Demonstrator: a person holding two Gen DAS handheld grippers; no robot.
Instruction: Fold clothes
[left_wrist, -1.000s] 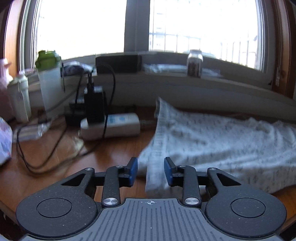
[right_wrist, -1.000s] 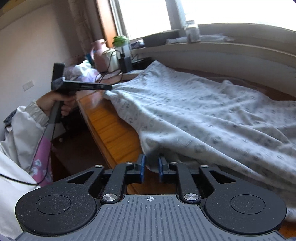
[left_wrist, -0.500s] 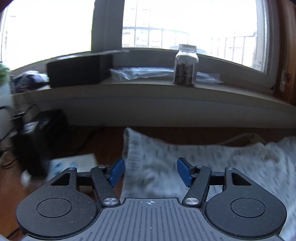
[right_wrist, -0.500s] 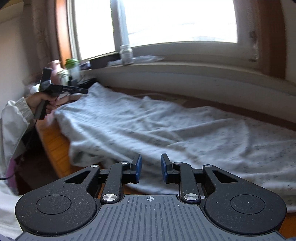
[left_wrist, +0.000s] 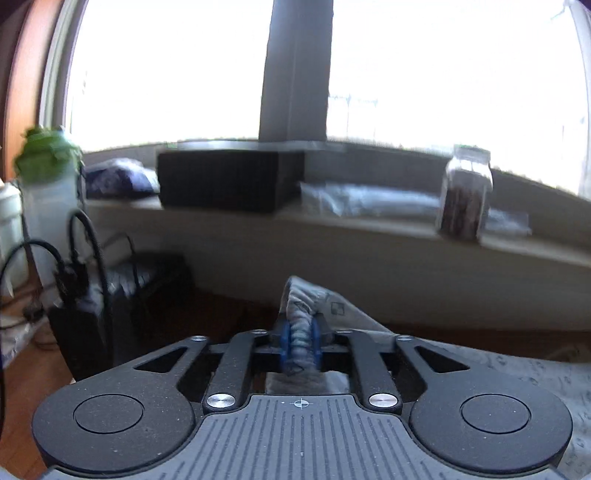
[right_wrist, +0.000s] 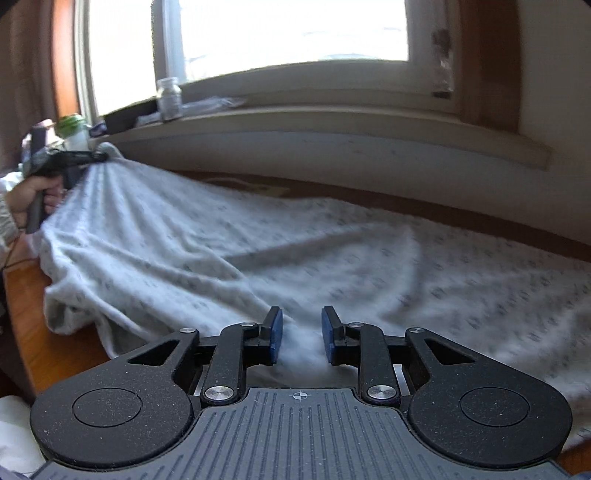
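A pale grey patterned garment (right_wrist: 295, 251) lies spread over a wooden table (right_wrist: 40, 332). My left gripper (left_wrist: 300, 345) is shut on a bunched corner of the garment (left_wrist: 306, 295) and lifts it off the table; it also shows at the far left of the right wrist view (right_wrist: 99, 157). My right gripper (right_wrist: 301, 334) is open, its blue pads either side of the garment's near edge, with cloth between them.
A window sill holds a glass jar (left_wrist: 467, 192), a black box (left_wrist: 221, 181) and a plastic bag (left_wrist: 369, 201). A green-lidded shaker bottle (left_wrist: 48, 184) and black cables with a charger (left_wrist: 74, 273) stand at the table's left.
My left gripper has shut on the garment's corner and raised it. My right gripper has opened wider and sits over the garment's near edge.
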